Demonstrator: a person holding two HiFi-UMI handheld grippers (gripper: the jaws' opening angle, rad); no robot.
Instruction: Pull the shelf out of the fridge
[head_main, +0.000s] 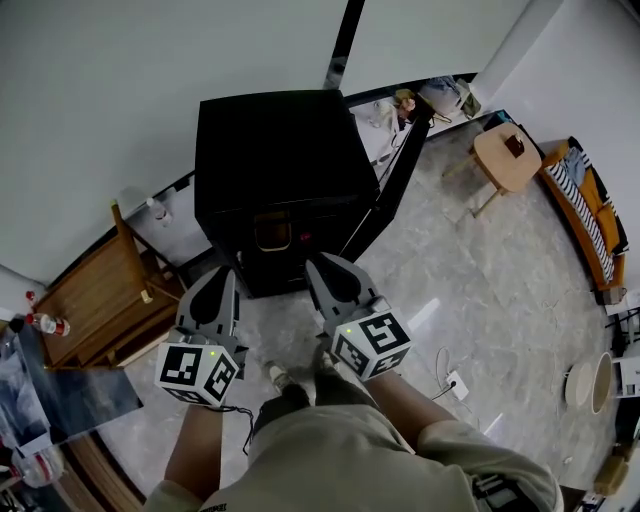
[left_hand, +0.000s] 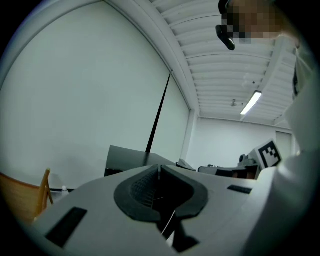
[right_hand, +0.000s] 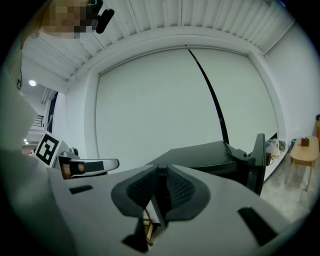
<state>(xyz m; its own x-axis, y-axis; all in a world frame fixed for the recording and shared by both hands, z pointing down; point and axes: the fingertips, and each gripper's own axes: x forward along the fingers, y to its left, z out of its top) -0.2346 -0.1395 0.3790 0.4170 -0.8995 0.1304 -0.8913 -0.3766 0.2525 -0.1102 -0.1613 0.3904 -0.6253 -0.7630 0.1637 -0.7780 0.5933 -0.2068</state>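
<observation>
Black and boxy, the fridge (head_main: 272, 150) stands at the far edge of the grey stone floor (head_main: 470, 290), backed against the white wall (head_main: 150, 80). Its door (head_main: 392, 185) hangs open to the right, seen edge-on from above. The shelf would be inside the dark opening at the front. Only a pale-rimmed shape (head_main: 270, 233) shows there, too dim and small to say whether it is the shelf.

Just in front of that opening, and apart from it, the two tongs are held side by side with their tips toward the fridge. The left tongs (head_main: 226, 272) are clenched, ribbed pads meeting at the tip with nothing between them. The right tongs (head_main: 316, 262) are clenched and empty too. In each gripper view the fridge's flat top rises beyond the closed tips. The marker cubes sit at the near ends, above the person's forearms and pale shorts (head_main: 370, 450).

Toward the floor's left edge a wooden chair (head_main: 95, 295) stands near the fridge, and a small bottle (head_main: 48, 324) with a red cap lies beside it. Well off toward the far right corner a round wooden stool (head_main: 506, 155) stands by an orange couch (head_main: 590, 215) with a striped cushion. A white power strip (head_main: 455, 382) lies on the floor to the right of the person's legs.
</observation>
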